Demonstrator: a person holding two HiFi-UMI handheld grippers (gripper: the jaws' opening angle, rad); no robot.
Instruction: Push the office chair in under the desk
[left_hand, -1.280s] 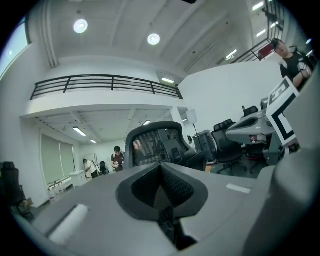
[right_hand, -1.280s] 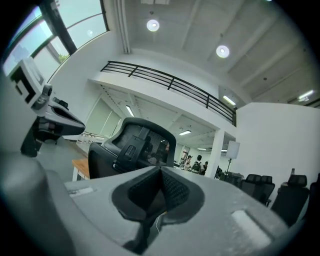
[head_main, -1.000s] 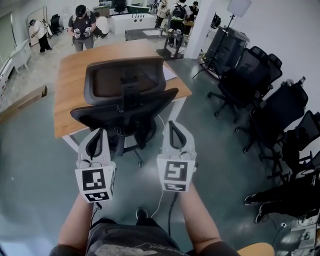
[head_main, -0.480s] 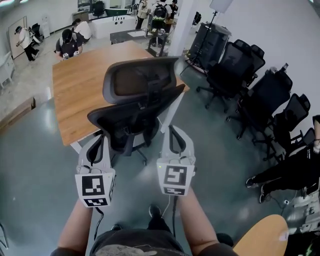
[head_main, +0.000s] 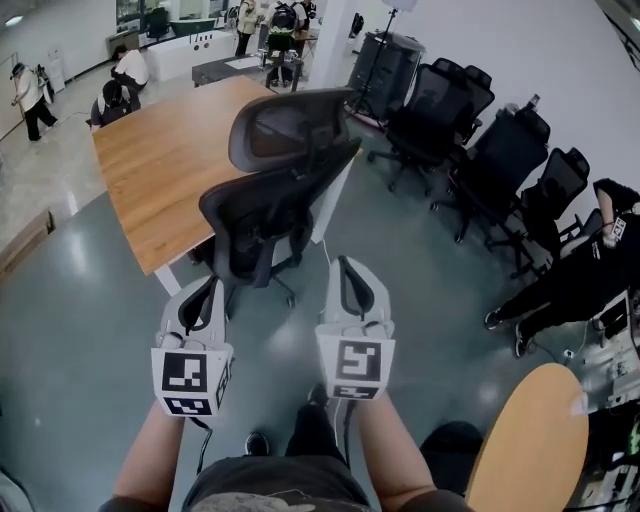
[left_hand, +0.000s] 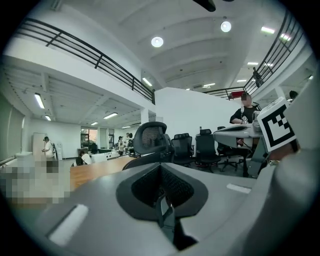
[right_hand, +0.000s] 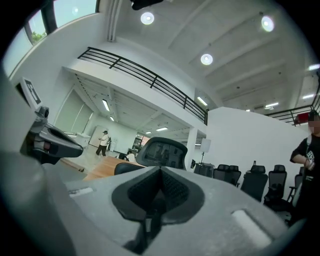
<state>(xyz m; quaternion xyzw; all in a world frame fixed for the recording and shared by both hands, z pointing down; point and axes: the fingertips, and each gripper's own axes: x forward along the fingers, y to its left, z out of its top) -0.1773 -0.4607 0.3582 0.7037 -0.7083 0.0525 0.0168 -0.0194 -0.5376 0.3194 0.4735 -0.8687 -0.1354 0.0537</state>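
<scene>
A black mesh office chair (head_main: 272, 195) with a headrest (head_main: 290, 125) stands at the near corner of the wooden desk (head_main: 150, 165), its back turned to me. In the head view both grippers are held side by side just short of it. My left gripper (head_main: 209, 287) is shut and empty, close to the chair's seat edge. My right gripper (head_main: 345, 266) is shut and empty too, to the right of the chair base. The left gripper view shows the chair's headrest (left_hand: 149, 137) and the desk (left_hand: 98, 168) beyond its closed jaws. The right gripper view shows the chair (right_hand: 163, 152) straight ahead.
Several black office chairs (head_main: 490, 150) line the white wall at the right, with a dark cabinet (head_main: 385, 62) behind them. A person in black (head_main: 585, 275) sits at the right. A round wooden table (head_main: 530, 440) is at the bottom right. People (head_main: 118, 85) stand beyond the desk.
The chair and desk have shifted toward the upper right of the head view and turned, showing more of the desk's left side. Both grippers have swung along with the view and stay shut.
</scene>
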